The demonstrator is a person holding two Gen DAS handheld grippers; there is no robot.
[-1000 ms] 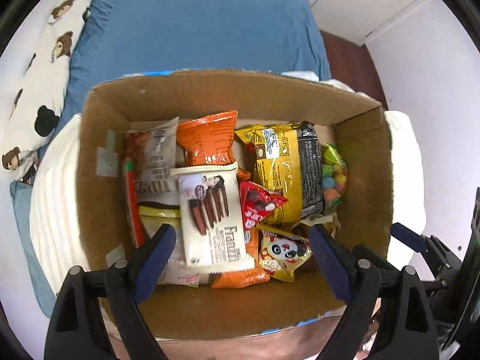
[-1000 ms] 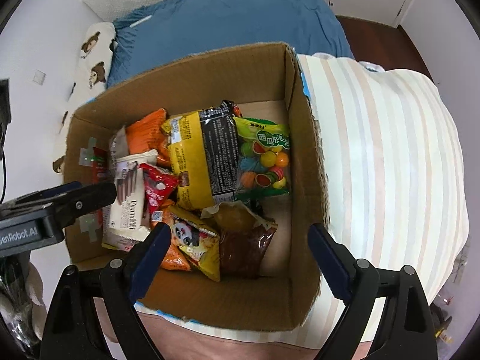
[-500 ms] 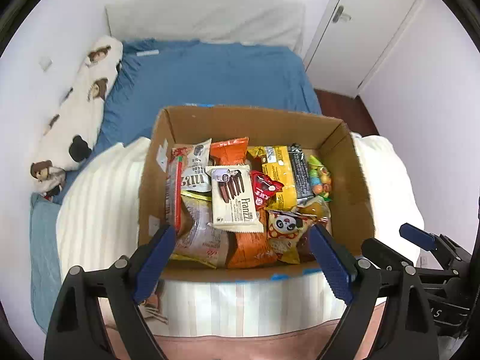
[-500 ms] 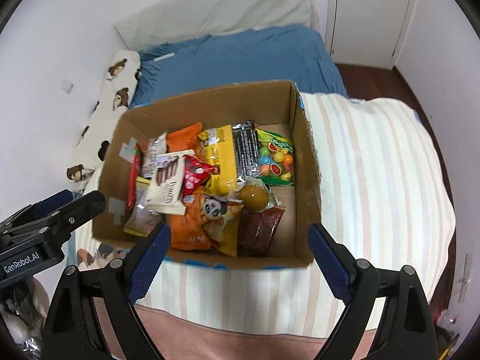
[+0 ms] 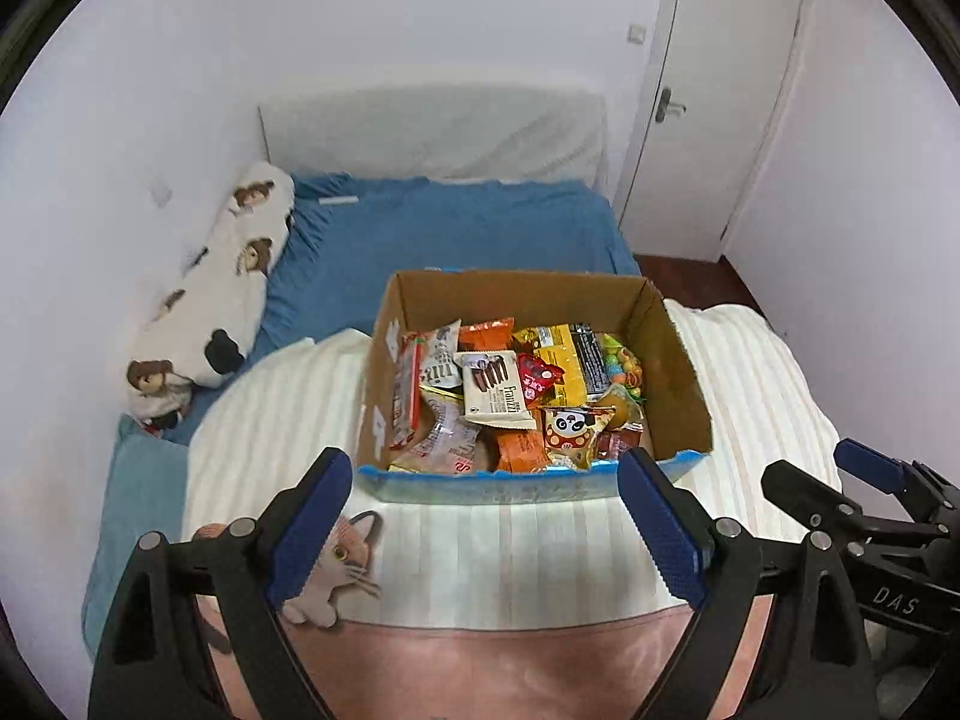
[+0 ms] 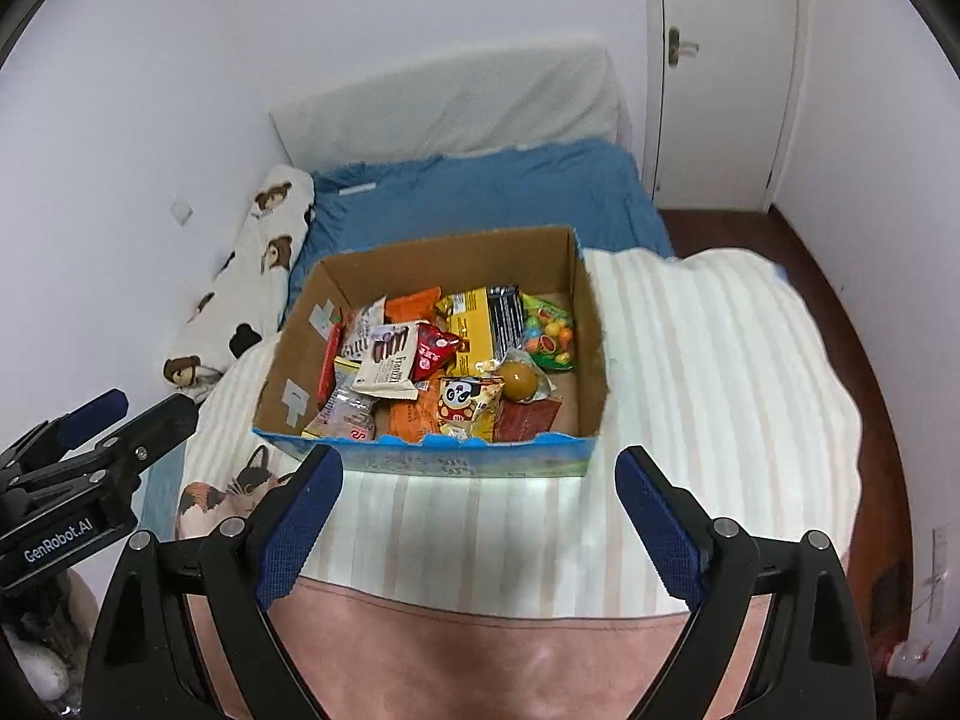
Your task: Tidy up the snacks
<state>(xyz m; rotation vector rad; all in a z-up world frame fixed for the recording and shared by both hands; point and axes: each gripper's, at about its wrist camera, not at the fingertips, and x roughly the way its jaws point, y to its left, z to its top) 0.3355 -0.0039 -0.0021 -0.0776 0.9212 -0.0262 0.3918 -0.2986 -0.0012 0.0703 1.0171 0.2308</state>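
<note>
An open cardboard box [image 5: 678,360] [image 6: 591,330] sits on a striped blanket on the bed, filled with several snack packets. On top lie a white Franzzi wafer pack [image 5: 495,390] [image 6: 390,363], a panda packet [image 5: 570,429] [image 6: 465,402], a yellow and black bag [image 5: 567,363] [image 6: 480,324] and a bag of coloured candy [image 6: 549,333]. My left gripper [image 5: 486,531] hovers open and empty in front of the box. My right gripper [image 6: 480,525] is likewise open and empty, well short of the box. Each gripper also shows at the edge of the other's view.
The striped white blanket [image 6: 720,390] has a cat print [image 5: 336,564] near its front edge. A blue sheet [image 5: 468,228], a bear-print bolster [image 5: 210,300] along the left wall and a white door [image 5: 714,96] at the back right surround the box.
Both grippers have pulled back and up from right over the box, tilting upward. The box now looks small and the bed, walls and door have come into view. Both stay open and empty.
</note>
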